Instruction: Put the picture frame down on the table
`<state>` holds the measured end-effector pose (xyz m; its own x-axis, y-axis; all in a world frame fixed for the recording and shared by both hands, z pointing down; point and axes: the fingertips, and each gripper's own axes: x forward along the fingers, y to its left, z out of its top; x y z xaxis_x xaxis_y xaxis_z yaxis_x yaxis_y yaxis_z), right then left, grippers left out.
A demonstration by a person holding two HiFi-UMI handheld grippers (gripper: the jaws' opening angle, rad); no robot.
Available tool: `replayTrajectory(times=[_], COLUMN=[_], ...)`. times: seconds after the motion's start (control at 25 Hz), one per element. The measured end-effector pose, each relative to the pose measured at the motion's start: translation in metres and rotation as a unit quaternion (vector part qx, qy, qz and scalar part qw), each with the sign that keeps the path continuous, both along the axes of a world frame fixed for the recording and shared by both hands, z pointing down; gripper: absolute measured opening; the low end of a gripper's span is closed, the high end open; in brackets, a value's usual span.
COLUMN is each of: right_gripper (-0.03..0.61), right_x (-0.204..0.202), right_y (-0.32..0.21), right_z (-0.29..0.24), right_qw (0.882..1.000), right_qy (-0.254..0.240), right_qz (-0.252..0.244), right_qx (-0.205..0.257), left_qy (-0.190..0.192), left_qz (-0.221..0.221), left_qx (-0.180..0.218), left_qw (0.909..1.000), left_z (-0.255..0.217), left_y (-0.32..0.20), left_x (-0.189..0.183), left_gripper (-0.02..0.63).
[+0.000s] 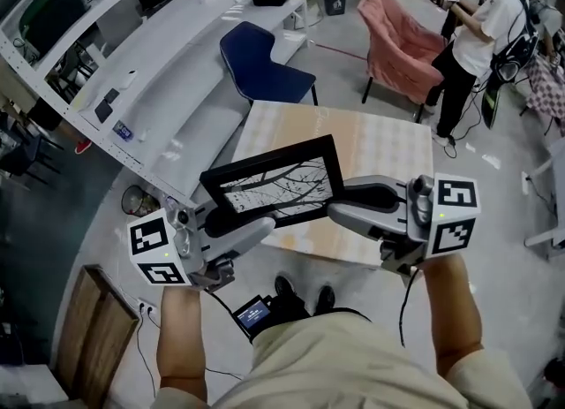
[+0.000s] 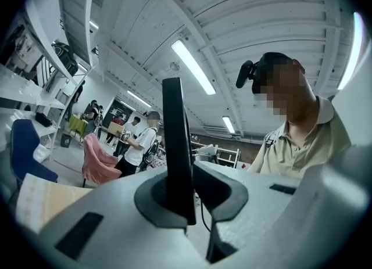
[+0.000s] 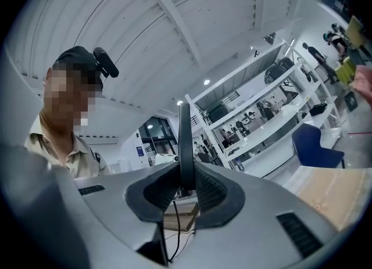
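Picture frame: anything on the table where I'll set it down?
Nothing visible. The black rectangular picture frame hangs above the pale wooden table; its visible top carries no object, though the frame hides part.

Blue chair [image 1: 262, 63] beside long white shelving [image 1: 177, 41]; pink armchair [image 1: 402, 42] near standing person [image 1: 481, 29].

Face of picture frame [image 2: 176, 146] — edge-on, unseen in gripper views

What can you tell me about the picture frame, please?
The picture frame is a thin black rectangle around a pale print of dark bare branches. It is held in the air, face up and slightly tilted, over the near edge of the light wooden table. The left claw pinches its left side, the right claw its right side.
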<state>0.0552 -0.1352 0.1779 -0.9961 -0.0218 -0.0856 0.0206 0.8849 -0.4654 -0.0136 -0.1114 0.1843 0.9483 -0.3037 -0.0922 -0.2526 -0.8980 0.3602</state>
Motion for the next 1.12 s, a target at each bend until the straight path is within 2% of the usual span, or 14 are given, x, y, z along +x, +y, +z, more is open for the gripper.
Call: replayTrajectory(times=[0.48,0.84,1.12], right_gripper=[0.072,0.072,0.072], right_x=[-0.013,-0.046,-0.089], right_y=[-0.065,-0.116,-0.169], right_z=[0.020,0.048,0.090], right_qw=[0.999,0.998,0.995], right_qy=[0.018,0.029,0.035], right_qz=[0.033,0.054,0.063], right_qx=[-0.013,-0.035,-0.065], left_qy=[0.002,-0.001,0.008], left_qz=[0.019,0.023,0.028], left_qx=[-0.013,-0.042,-0.074], left_qw=[0.9997,0.9988,0.9968], left_z=[0.020,0.050,0.091], left_y=[-0.069,-0.126,-0.179], left_x=[-0.014,-0.047,-0.091], left_gripper=[0.051,0.058,0.060])
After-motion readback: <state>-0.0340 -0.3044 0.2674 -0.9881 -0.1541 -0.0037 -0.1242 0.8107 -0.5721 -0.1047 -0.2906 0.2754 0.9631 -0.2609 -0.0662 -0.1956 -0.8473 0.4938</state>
